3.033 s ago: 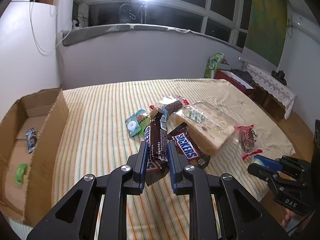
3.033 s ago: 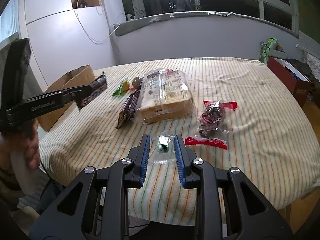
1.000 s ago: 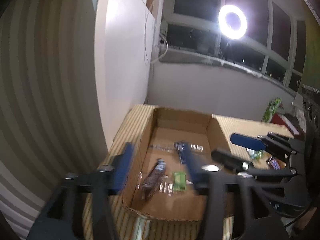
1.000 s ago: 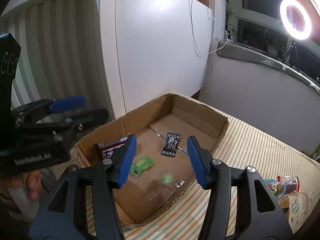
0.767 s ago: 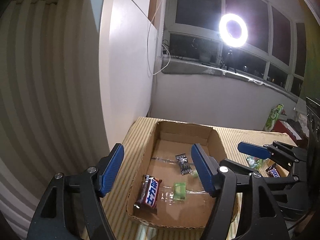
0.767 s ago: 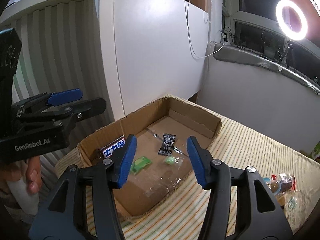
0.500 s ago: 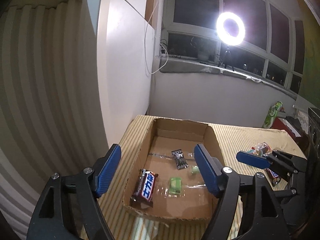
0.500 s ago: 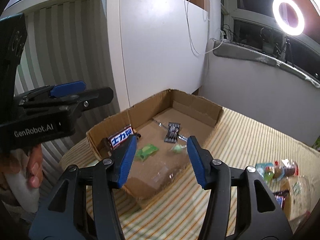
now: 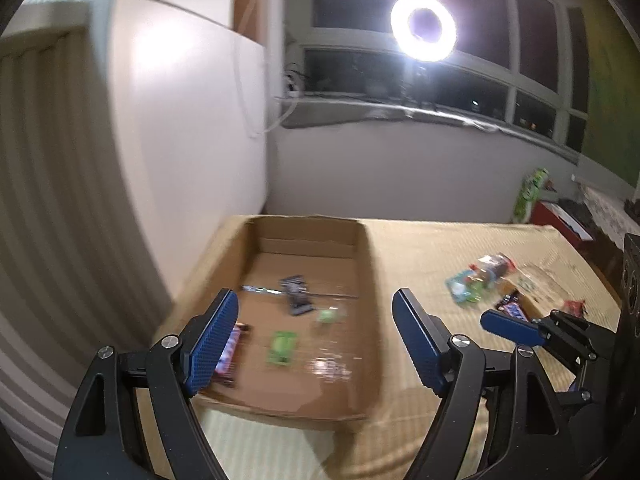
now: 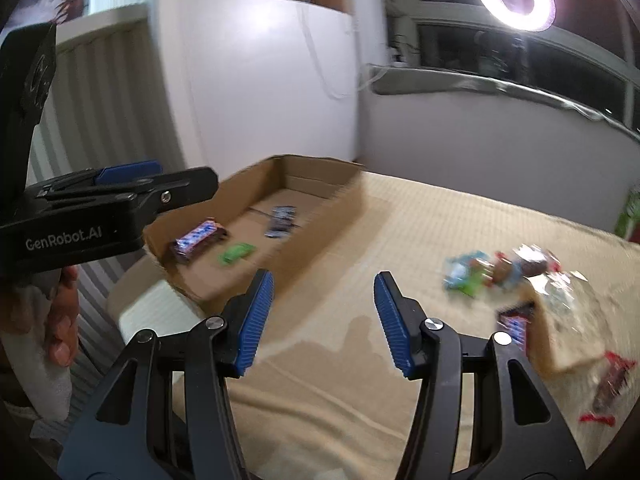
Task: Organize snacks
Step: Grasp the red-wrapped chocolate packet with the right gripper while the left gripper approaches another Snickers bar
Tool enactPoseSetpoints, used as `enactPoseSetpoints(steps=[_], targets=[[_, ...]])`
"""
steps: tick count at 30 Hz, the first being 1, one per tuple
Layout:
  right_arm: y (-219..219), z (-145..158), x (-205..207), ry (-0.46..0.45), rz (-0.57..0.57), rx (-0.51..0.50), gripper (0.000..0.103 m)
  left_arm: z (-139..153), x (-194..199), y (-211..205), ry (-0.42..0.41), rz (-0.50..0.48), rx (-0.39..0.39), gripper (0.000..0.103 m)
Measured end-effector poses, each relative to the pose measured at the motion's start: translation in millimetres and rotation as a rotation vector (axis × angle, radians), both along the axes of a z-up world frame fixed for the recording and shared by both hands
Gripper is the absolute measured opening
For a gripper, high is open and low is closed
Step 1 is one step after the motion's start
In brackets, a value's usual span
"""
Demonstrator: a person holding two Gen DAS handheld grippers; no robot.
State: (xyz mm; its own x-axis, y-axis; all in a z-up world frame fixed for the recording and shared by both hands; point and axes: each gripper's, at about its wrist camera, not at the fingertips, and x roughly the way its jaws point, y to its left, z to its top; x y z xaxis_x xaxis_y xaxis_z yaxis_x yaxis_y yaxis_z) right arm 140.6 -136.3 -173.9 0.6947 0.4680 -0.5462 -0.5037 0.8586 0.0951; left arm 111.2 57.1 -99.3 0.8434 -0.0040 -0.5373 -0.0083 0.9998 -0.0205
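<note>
On the striped table (image 10: 400, 232), both grippers' fingers (image 9: 416, 340) (image 10: 256, 320) gape empty near the box (image 9: 360, 264).

My left gripper (image 9: 314, 342) points forward and downward, its blue-padded jaws spread wide with nothing between the pads. My right gripper (image 10: 324, 320) points forward and downward too, its jaws parted less widely and likewise empty. In the right wrist view the left gripper appears at the left edge, seen from the side, with my left hand (image 10: 60, 320) wrapped around its handle below the black body. In the left wrist view the right gripper shows at the right edge, its blue fingertip (image 9: 506, 326) pointing leftward.
</note>
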Motion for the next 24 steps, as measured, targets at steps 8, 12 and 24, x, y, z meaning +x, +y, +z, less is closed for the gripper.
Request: enactPoseSetpoints(steps=[8, 12, 24], targets=[[-86.5, -9.8, -5.4, 0.025, -0.174, 0.007, 0.055, -10.0, 12.1, -72.2, 0.038, -0.137, 0.017, 0.079], [-123.9, -13.3, -10.7, 0.032, -0.252, 0.003, 0.055, -13.5, 16.8, -105.1, 0.053, -0.205, 0.026, 0.079], [-186.8, -16.3, -29.0, 0.043, -0.370, 0.009, 0.055, -26.5, 21.6, -162.3, 0.091, -0.306, 0.036, 0.079]])
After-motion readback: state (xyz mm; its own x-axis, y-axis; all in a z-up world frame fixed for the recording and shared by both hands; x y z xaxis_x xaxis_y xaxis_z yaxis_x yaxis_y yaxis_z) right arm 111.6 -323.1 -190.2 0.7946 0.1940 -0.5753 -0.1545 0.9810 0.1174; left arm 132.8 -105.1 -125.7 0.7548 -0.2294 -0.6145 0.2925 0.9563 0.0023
